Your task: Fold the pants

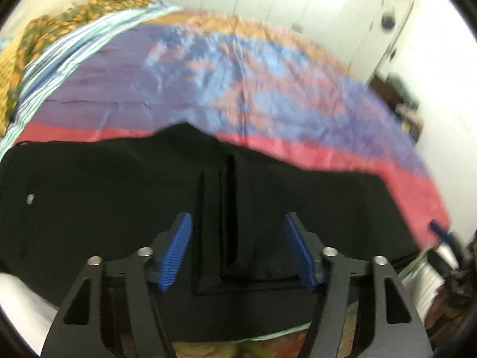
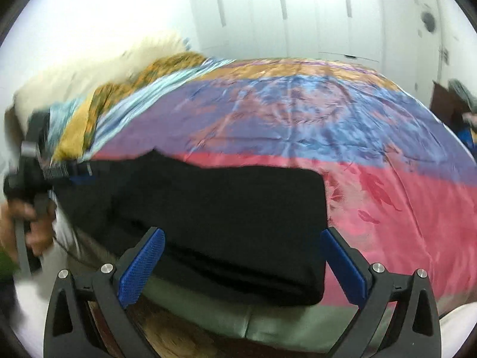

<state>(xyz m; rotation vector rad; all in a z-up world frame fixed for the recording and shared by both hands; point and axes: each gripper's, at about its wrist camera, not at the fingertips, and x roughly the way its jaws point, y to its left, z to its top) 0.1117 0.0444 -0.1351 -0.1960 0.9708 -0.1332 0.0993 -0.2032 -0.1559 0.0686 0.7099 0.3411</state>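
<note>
Pants (image 2: 220, 217), soft and limp, want pinching at an edge; left gripper (image 1: 237, 238) and right gripper (image 2: 243, 256) both spread, empty.

Nothing here can be read: no words, labels, brands or numbers show on anything, and both views are too blurred for small print to come through.

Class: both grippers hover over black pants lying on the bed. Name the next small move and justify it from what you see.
Probably lower the right gripper onto the near right corner of the black pants and close. Its jaws stand wide with nothing between the pads, and the pants lie flat as a long dark band on the bedspread, apparently not fully folded. The left gripper grips nothing either.
</note>
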